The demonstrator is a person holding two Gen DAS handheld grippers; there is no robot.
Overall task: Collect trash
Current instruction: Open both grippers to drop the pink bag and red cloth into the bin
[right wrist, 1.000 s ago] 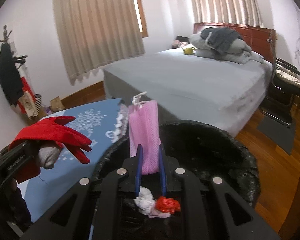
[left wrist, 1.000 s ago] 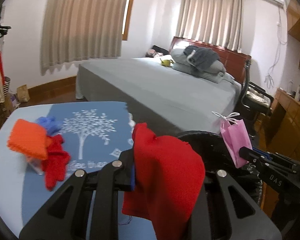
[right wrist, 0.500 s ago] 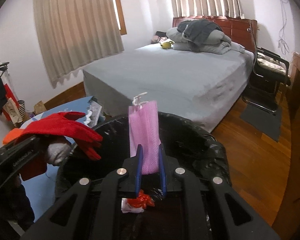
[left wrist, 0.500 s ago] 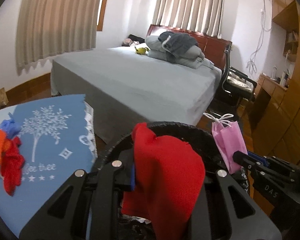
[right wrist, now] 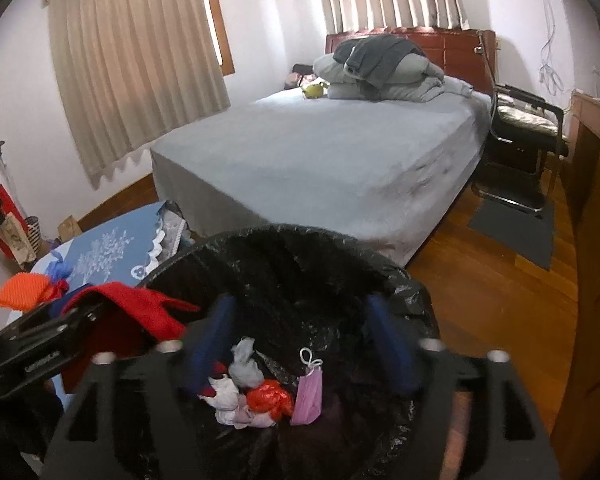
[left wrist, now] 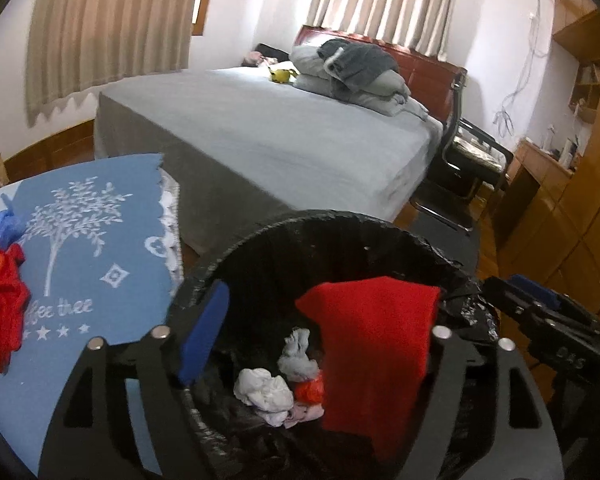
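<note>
One blue tree-print tablecloth, grey bed, wooden floor

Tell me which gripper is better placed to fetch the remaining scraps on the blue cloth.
Left, probably: the scraps lie nearer the left gripper; the open, empty right gripper hangs farther off over the bin. A red cloth drapes one left finger, though.

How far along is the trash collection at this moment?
Done: a pink face mask lies in the black-lined trash bin with crumpled white tissues and a red wrapper; the right gripper is open.
In hand: the left gripper is open, a red cloth draped on one finger over the bin.
Left: orange, red and blue scraps on the blue tablecloth.
</note>
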